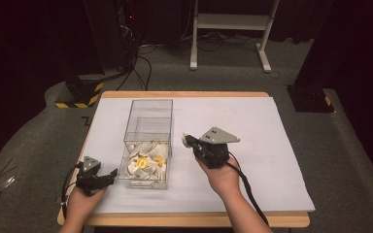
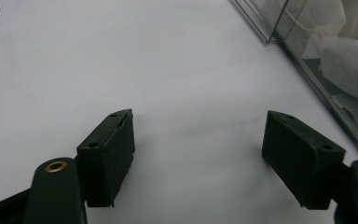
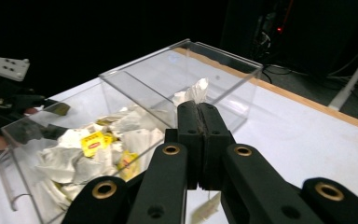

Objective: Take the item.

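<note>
High view: right claw point(image 1: 186, 139) sits just right of the clear box point(image 1: 148, 145), jaws pressed together on a white tea bag point(image 1: 184, 137) that sticks out at the tips, pointing toward the box wall. The grey plate rides on top of it and the cable trails back past the wrist. Left claw point(image 1: 110, 175) rests low at the near left corner of the box, tips close to the box front, on the white sheet point(image 1: 252, 145) that covers the table point(image 1: 184, 94). The box's near compartment holds a heap of tea bags point(image 1: 145, 162), white with yellow tags; the compartment behind it looks bare. Left gripper view: left claw point(image 2: 198, 154) has its jaws spread wide, nothing between them but white sheet point(image 2: 121, 60); the box wall point(image 2: 307, 70) runs along the upper right, beyond the right-hand jaw, with bags showing through it. Right gripper view: right claw point(image 3: 199, 112) has its jaws shut tight on the tea bag point(image 3: 193, 93), whose crumpled white top pokes out past the tips; a tag and string hang below the jaws. The box point(image 3: 140, 93) lies ahead and to the left of the tips, the heap of bags point(image 3: 93, 144) in its near left compartment. The other claw point(image 3: 32, 105) shows at far left beyond the box.
</note>
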A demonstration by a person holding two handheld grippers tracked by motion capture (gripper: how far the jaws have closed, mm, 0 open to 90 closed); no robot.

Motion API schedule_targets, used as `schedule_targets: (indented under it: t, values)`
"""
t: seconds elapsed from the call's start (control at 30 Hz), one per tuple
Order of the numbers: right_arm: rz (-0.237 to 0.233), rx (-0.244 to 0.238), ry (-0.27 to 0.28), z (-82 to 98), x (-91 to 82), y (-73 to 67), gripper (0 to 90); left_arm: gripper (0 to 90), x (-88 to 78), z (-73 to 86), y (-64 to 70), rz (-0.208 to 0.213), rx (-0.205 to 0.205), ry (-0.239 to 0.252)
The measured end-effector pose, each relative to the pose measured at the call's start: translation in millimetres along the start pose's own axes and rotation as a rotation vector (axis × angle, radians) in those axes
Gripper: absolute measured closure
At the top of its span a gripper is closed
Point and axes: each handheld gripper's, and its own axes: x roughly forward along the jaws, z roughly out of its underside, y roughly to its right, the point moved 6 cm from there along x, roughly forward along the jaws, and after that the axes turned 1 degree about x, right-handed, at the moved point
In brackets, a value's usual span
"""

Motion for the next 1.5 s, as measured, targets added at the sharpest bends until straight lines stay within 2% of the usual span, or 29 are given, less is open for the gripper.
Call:
schedule_targets:
  t: [0.13,0.17,0.23,0.53,0.83,1.03,1.5]
  values:
    - [0.034,-0.010,-0.003,-0.1,-4.6,11.1,89.6,25.7,0.0,0.1,0.1,0.000,-0.001,0.000]
    - [0.047,-0.007,-0.005,-0.2,-6.9,17.0,89.6,25.7,0.0,0.0,0.0,0.000,0.000,0.000]
    - [0.050,-0.005,-0.007,-0.1,-7.8,19.2,89.6,25.7,0.0,0.0,0.1,0.000,0.000,0.000]
    - [0.117,0.007,-0.005,-1.4,-19.2,46.5,89.5,25.7,-0.1,0.1,0.2,0.000,-0.001,0.000]
    - [0.153,0.018,-0.007,0.4,-21.2,64.8,89.5,25.7,-0.1,0.1,0.2,0.000,-0.001,0.000]
    - [0.179,0.051,-0.024,9.4,-18.9,79.8,89.5,25.7,-0.1,0.1,0.2,0.000,-0.001,0.000]
    - [0.192,0.067,-0.050,22.4,-17.3,88.3,89.4,25.7,-0.1,0.2,0.3,-0.001,-0.001,0.000]
